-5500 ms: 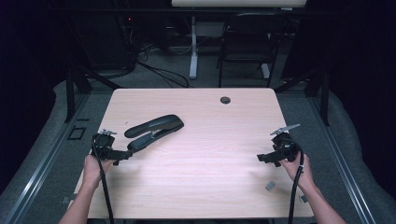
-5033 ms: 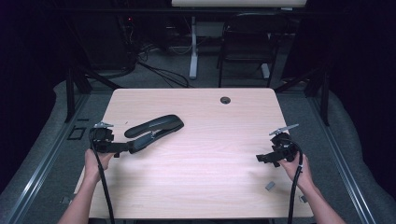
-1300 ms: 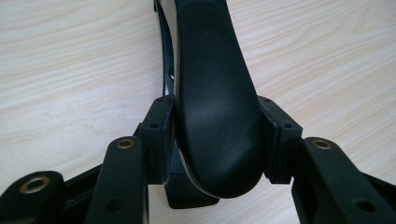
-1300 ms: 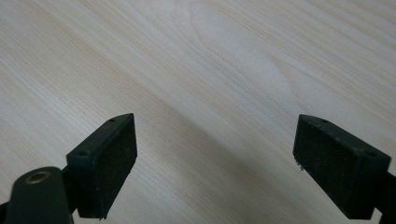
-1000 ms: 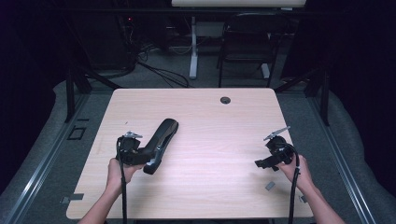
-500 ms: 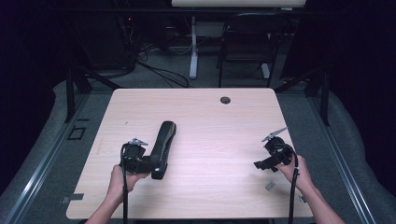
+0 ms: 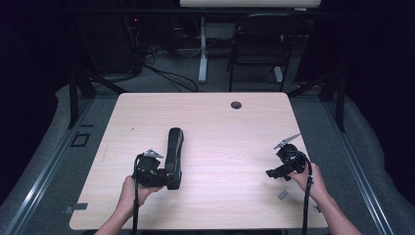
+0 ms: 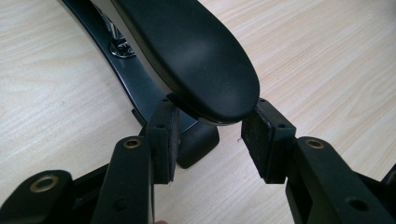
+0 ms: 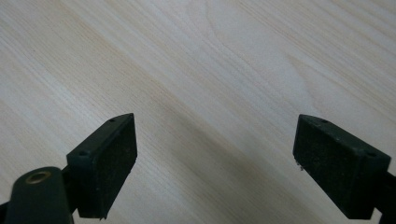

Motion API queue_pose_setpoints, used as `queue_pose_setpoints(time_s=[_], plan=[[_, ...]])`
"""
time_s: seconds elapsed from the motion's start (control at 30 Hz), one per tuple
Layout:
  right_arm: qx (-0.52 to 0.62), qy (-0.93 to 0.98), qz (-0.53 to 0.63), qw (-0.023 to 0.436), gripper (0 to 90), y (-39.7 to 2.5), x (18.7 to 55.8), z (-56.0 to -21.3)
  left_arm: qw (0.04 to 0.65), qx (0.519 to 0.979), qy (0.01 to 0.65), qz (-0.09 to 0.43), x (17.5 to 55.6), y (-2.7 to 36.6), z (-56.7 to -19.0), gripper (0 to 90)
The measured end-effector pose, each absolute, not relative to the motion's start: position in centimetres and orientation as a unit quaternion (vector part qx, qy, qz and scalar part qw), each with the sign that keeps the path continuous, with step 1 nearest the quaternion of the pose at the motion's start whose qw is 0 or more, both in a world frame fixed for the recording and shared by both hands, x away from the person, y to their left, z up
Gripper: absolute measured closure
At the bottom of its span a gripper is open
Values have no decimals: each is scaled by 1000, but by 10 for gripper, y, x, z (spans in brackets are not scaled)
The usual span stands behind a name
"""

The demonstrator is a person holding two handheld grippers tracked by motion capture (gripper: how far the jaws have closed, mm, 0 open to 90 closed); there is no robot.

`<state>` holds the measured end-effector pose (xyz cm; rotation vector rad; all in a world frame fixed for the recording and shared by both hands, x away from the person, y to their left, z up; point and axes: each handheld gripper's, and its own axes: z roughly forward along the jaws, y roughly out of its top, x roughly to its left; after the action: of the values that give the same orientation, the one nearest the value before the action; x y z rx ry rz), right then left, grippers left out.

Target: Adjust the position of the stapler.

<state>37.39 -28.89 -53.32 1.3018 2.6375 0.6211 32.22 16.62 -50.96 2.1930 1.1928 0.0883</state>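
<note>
stapler (image 7: pixel 173 155) | heavy, stiff, slick top – grab near end | left claw (image 8: pixel 210 140) pinching it loosely | right claw (image 9: pixel 215 168) wide

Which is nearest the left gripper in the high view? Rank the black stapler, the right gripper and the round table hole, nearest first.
From the left gripper:
1. Black stapler, its near end between the jaws.
2. Right gripper, across the table on the person's right.
3. Round table hole, near the far edge, clearly farthest.
</note>
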Motion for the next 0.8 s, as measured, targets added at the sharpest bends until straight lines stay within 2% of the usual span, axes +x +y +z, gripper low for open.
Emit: queue_pose_setpoints(time_s=[0.8], plan=[[431,877,200,68,132,-287,374,-535,322,865,384,40,335,126,-513,562]])
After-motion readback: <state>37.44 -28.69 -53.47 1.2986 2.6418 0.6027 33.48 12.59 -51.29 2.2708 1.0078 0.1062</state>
